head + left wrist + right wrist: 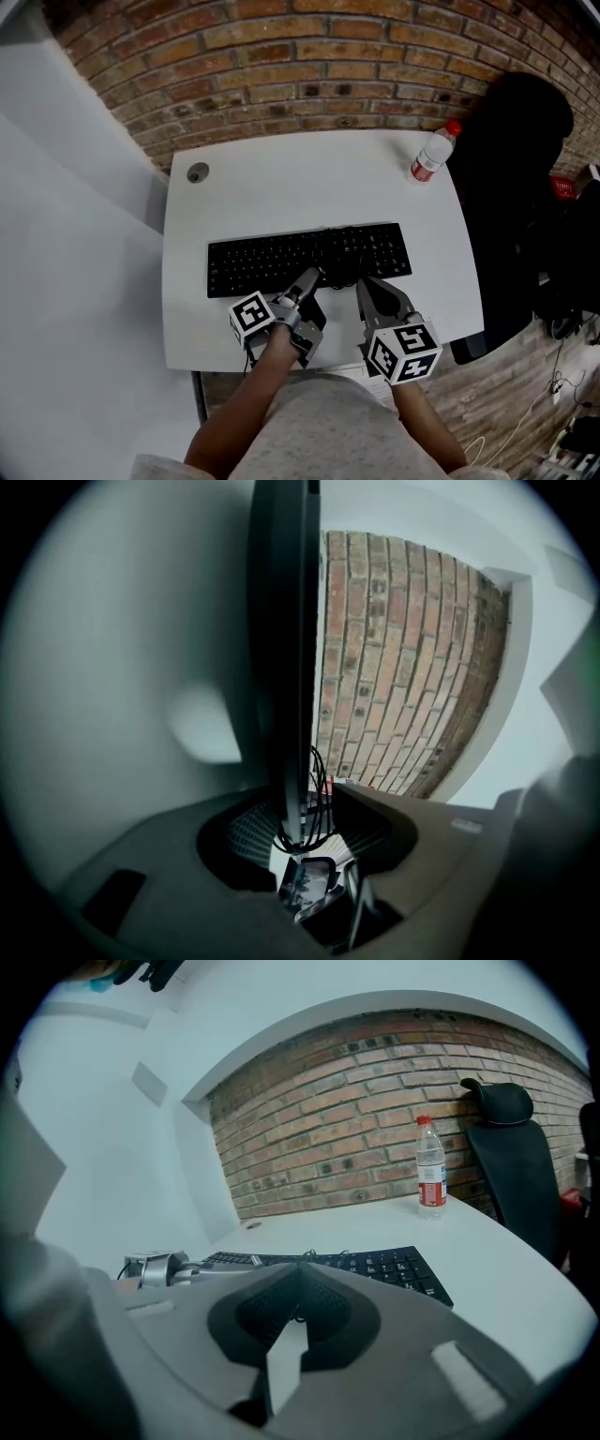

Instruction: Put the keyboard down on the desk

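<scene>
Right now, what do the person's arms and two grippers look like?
The left gripper and right gripper are dark grey, with tapering jaws and ribbed pads; each carries a white cube with black square markers. The forearms are bare; the clothing is light grey.

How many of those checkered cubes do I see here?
2: one cube on the left tongs, one on the right tongs, both by the desk's front edge, near the keyboard.

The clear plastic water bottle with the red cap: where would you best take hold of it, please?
Grip the clear plastic water bottle around its labelled middle, level, from the near left: it stands upright, black chair at its right, brick wall behind.
</scene>
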### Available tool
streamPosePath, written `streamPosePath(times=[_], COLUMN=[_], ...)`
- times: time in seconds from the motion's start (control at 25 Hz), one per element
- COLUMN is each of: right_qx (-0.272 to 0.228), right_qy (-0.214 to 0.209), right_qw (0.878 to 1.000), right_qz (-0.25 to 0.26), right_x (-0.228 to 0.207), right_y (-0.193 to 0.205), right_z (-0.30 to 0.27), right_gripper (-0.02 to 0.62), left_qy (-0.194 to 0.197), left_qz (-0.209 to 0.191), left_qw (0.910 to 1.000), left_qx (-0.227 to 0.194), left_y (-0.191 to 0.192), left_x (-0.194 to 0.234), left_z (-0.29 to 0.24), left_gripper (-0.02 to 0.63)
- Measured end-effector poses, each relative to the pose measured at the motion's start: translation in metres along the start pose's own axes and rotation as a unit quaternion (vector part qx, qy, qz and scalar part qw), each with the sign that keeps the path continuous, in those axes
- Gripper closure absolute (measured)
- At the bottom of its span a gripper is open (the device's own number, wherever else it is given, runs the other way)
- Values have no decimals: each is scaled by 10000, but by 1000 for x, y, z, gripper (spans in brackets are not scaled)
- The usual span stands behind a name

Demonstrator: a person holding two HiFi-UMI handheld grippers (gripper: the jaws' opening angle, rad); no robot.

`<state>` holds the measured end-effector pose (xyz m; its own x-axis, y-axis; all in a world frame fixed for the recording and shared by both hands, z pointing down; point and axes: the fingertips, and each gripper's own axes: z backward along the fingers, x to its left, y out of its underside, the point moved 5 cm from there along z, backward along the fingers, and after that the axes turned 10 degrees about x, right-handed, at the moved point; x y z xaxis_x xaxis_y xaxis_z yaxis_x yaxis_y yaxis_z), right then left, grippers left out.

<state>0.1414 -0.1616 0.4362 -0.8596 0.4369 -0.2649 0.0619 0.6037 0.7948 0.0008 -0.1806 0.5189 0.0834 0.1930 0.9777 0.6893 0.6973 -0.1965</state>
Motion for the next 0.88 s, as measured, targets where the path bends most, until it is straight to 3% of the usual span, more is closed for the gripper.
streamPosePath(times=[0.52,0.88], right_qx=[-32,-69], right_qy=[46,84], right_qw=[10000,9999], right_qz=[-4,-7], right_x=[-1,0], right_y=[5,8], right_z=[3,0], right_gripper=[586,586], left_qy=[-291,-374], left_qz=[503,591], left_qw=[9976,9971], left_qx=[-370,-309], left_y=[-5,-10], left_x=[3,5], left_z=[-2,-5], left_gripper=[363,325])
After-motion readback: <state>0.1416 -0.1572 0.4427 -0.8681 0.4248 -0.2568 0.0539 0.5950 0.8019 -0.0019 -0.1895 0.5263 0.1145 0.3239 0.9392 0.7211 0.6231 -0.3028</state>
